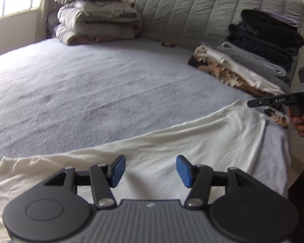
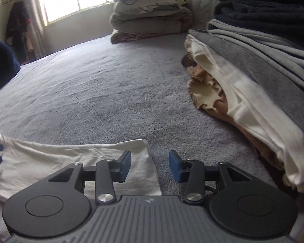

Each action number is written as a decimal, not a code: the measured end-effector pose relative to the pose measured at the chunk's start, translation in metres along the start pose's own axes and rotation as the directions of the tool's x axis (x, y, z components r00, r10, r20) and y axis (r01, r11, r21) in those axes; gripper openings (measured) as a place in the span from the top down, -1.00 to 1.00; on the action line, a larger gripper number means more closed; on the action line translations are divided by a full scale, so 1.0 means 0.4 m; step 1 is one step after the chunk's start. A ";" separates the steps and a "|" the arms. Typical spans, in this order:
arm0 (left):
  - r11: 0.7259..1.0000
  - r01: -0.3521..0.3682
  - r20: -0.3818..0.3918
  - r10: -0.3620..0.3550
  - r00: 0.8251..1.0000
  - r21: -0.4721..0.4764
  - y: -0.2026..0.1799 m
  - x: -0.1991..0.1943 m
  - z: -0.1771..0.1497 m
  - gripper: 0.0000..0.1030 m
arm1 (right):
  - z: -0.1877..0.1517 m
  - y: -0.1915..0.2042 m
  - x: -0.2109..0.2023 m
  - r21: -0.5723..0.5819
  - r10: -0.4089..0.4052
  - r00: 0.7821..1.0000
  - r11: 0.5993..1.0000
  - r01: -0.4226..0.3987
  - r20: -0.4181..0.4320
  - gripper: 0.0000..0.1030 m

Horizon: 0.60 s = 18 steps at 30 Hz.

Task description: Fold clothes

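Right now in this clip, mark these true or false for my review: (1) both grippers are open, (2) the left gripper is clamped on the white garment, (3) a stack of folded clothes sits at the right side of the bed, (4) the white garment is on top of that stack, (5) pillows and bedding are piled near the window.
1. True. The left gripper and right gripper both stand open, nothing between the fingers.
2. False. It is open above the white garment, gripping nothing.
3. True. The stack of folded clothes lies by the headboard.
4. False. It lies spread on the bed cover.
5. True. The pile of pillows and bedding is there.
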<state>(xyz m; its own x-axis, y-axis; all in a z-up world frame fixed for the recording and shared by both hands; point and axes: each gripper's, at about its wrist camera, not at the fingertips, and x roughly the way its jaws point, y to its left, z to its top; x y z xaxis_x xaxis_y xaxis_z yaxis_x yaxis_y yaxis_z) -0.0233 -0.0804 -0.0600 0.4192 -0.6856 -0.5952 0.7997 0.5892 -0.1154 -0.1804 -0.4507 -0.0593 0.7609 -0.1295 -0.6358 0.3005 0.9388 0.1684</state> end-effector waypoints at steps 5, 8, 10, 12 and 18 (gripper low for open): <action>0.999 -0.011 0.000 0.011 1.000 0.039 -0.031 -0.009 -0.001 -0.22 | 0.002 -0.009 -0.037 0.116 0.004 0.997 0.993 0.006 -0.081 0.15; 0.999 -0.030 -0.007 0.030 1.000 0.034 -0.035 -0.010 0.001 -0.23 | -0.009 -0.010 -0.046 0.179 0.003 0.992 0.984 0.019 -0.124 0.15; 0.999 -0.044 -0.008 0.044 0.999 0.024 -0.035 -0.014 0.004 -0.24 | -0.018 -0.010 -0.053 0.219 0.002 0.990 0.975 0.030 -0.143 0.15; 0.998 -0.065 0.000 0.065 0.998 0.021 -0.036 -0.023 0.006 -0.28 | -0.028 -0.002 -0.063 0.238 -0.002 0.987 0.971 0.040 -0.159 0.15; 0.991 -0.125 0.012 0.125 0.992 0.036 -0.040 -0.060 0.005 -0.34 | -0.053 0.033 -0.077 0.241 -0.017 0.983 0.969 0.062 -0.183 0.15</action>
<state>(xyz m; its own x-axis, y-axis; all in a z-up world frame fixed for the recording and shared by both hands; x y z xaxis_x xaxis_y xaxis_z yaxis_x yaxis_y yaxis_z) -0.0453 -0.0744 -0.0423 0.5207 -0.6116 -0.5957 0.7560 0.6544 -0.0110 -0.2121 -0.4278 -0.0535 0.6374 -0.0851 -0.7658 0.4765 0.8246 0.3050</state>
